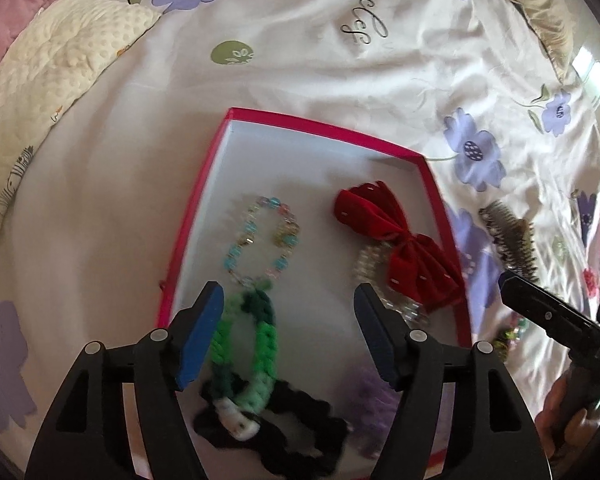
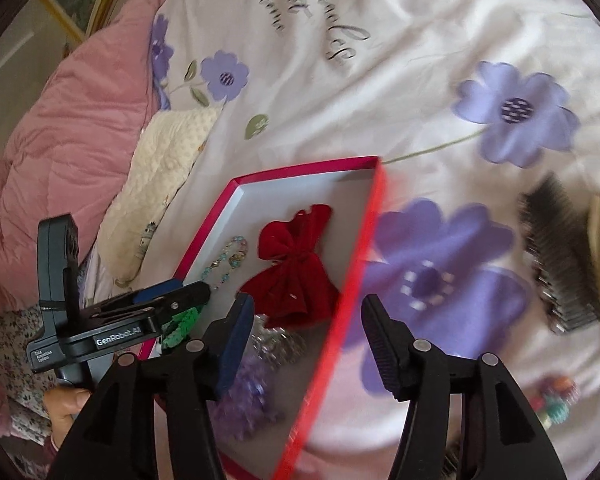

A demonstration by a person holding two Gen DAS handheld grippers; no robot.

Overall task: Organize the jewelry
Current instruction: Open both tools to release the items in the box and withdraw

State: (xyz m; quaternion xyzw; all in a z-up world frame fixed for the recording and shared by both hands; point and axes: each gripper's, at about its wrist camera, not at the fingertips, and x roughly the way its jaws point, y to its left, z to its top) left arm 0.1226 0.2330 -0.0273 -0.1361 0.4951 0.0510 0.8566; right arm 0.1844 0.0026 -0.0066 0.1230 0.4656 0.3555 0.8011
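Red-rimmed box (image 1: pixel 432 184) on flowered bedspread (image 1: pixel 340 60), green bracelet (image 1: pixel 256 332) lying free inside between parted jaws of left gripper (image 1: pixel 288 336), right gripper (image 2: pixel 306 344) empty, jaws apart, straddling box's right edge, brush (image 2: pixel 556 256) beyond on open bedspread

Soft daylight, fisheye warp, motion blur

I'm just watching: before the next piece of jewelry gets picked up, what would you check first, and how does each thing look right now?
1. Left gripper empty, fingers apart: ok.
2. Right gripper empty, fingers apart: ok.
3. Red box open, bare floor left at its far end: ok.
4. Red bow, green bracelet and beaded bracelet lie inside the box: ok.
5. Everything put away: not ok; colourful beads and a hair comb lie on the bedsheet.
6. Right gripper lined up over the beads: not ok; it straddles the box's edge.
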